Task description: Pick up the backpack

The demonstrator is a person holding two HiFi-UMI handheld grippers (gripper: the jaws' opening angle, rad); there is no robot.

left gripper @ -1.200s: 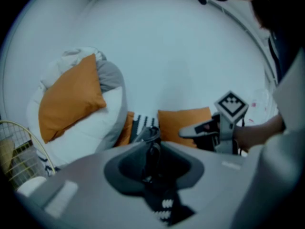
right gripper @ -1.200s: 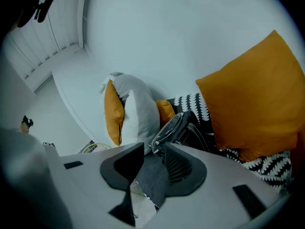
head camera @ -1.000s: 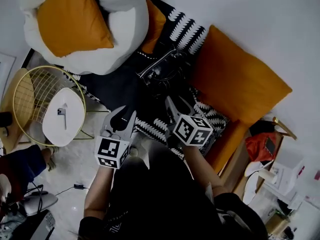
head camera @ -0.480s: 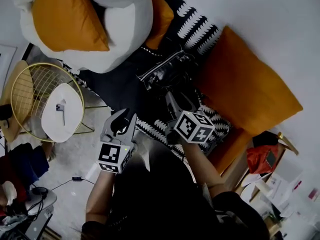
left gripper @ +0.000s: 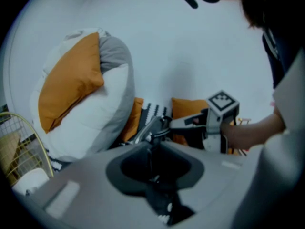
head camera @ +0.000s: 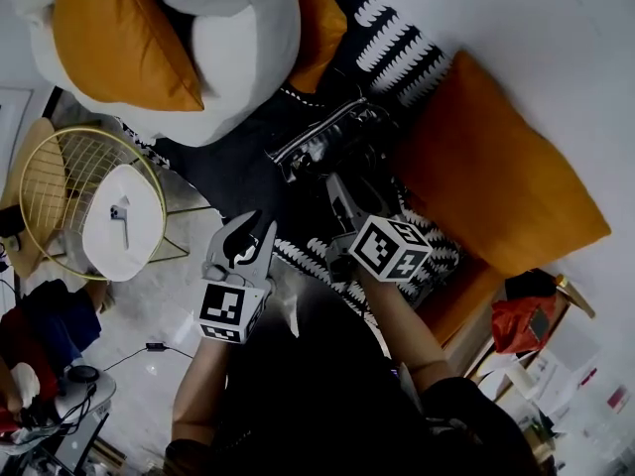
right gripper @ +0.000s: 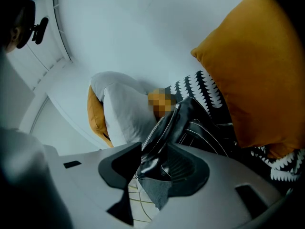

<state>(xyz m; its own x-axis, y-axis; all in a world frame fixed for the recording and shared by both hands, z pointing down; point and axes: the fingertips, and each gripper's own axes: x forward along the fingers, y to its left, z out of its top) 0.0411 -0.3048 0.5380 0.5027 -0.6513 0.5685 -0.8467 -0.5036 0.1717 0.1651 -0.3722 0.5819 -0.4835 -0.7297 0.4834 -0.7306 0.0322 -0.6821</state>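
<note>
Backpack (head camera: 332, 145): black, glossy, lying near the middle of the black-and-white throw (head camera: 397, 43), between the white beanbag (head camera: 238, 58) and the orange cushion (head camera: 496, 177). In the head view its long axis runs diagonally, lower-left to upper-right, with a stitched glossy edge facing the right gripper (head camera: 337, 188). Right gripper's jaws are apart and have just been opening; that stitched edge sits between them, with no clear clamp on it. Left gripper (head camera: 256, 224) is off the throw's near edge, its jaws together with nothing in them. Both grippers point forward and down, forearms reaching in from below. Marker cubes carry square patterns only.
</note>
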